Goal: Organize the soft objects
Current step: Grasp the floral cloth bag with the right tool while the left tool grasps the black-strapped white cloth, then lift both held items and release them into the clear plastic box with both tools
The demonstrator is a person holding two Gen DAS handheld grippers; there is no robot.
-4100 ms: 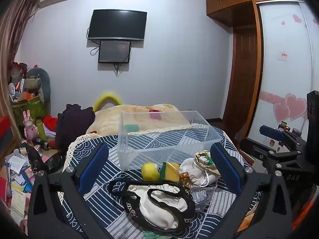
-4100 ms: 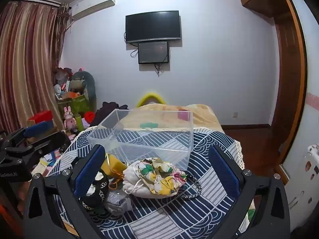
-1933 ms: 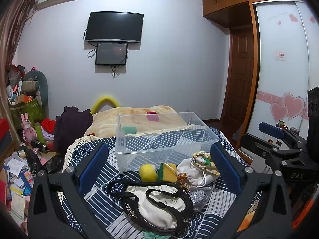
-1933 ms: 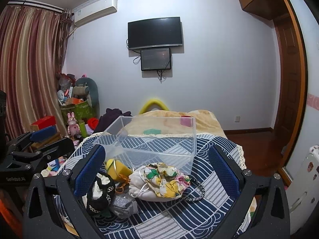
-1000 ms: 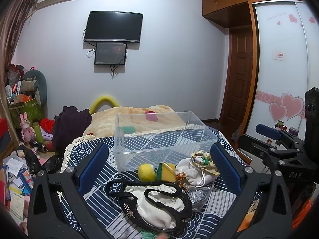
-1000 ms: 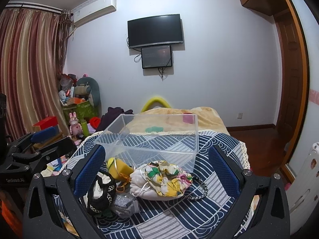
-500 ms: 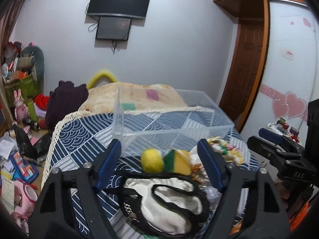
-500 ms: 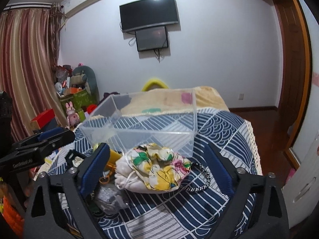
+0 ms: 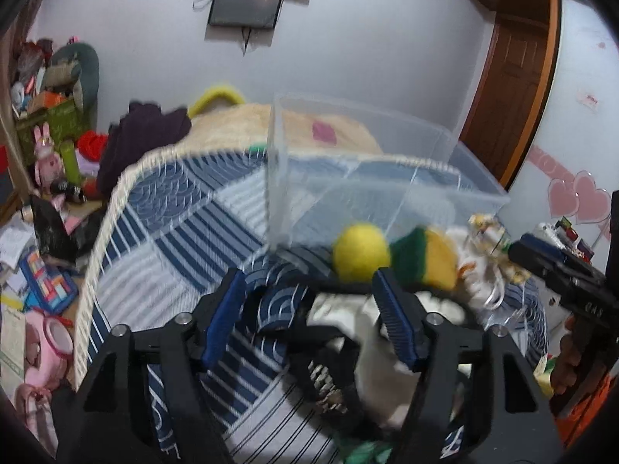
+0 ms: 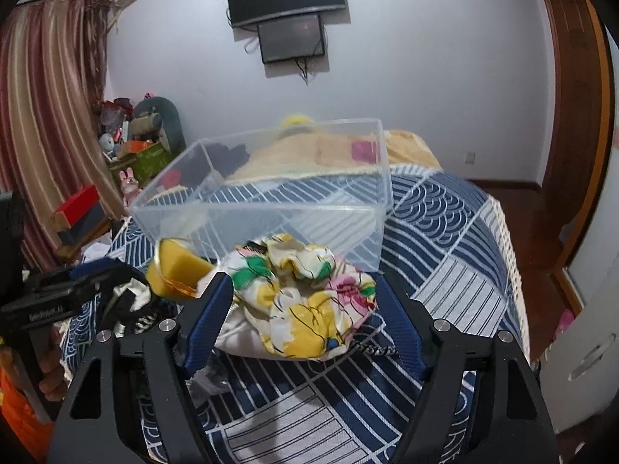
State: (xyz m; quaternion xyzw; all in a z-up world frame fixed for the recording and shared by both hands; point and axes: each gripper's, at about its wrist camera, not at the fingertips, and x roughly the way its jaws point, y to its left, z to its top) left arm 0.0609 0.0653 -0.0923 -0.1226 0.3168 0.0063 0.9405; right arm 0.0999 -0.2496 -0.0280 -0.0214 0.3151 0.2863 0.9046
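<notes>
A clear plastic bin (image 9: 371,178) stands on the blue patterned cloth (image 9: 174,239); it also shows in the right wrist view (image 10: 271,201). In front of it lie a yellow ball (image 9: 361,251), a yellow-green sponge (image 9: 425,259), a cream and black bag (image 9: 348,332) and a floral pouch (image 10: 305,297). My left gripper (image 9: 309,317) is open, low over the black strap end of the bag. My right gripper (image 10: 301,324) is open with the floral pouch between its fingers. The sponge also shows in the right wrist view (image 10: 178,270).
Toys, boxes and papers clutter the floor at the left (image 9: 46,178). A bed with a beige blanket (image 9: 240,123) lies behind the table. A wooden door (image 9: 506,96) and a wardrobe with heart stickers (image 9: 580,201) stand at the right.
Both grippers have dropped and moved forward toward the pile. Both sets of jaws have narrowed. The left now straddles the bag's strap end, the right straddles the floral pouch.
</notes>
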